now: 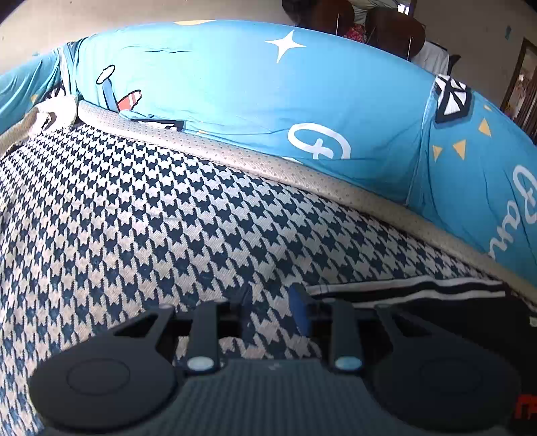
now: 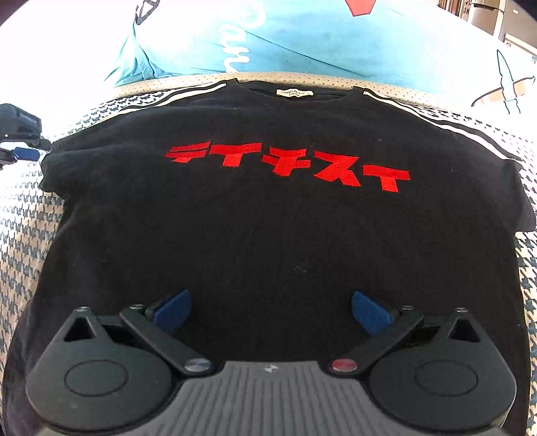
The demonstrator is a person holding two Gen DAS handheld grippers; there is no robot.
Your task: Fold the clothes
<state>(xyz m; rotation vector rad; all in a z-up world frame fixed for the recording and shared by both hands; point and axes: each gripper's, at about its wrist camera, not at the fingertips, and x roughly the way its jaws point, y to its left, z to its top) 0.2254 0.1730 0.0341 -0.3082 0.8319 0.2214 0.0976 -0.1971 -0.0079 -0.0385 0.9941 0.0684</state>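
Note:
A black T-shirt (image 2: 268,218) with red lettering and white shoulder stripes lies flat, face up, collar at the far end, on a houndstooth cover (image 2: 20,234). My right gripper (image 2: 272,308) hovers over the shirt's lower half, open wide, with nothing between its blue pads (image 2: 173,310). My left gripper (image 1: 272,310) is by the shirt's left sleeve (image 1: 436,302), over the houndstooth cover (image 1: 134,218). Its pads (image 1: 299,312) stand a narrow gap apart with only the cover showing between them. The right wrist view catches the left gripper (image 2: 23,147) at the far left edge, beside the sleeve.
A beige dotted border (image 1: 268,164) runs along the far edge of the cover. Behind it lies blue cartoon-print bedding (image 1: 235,84), which also shows in the right wrist view as blue bedding (image 2: 302,40). Dark chairs (image 1: 392,30) stand in the background.

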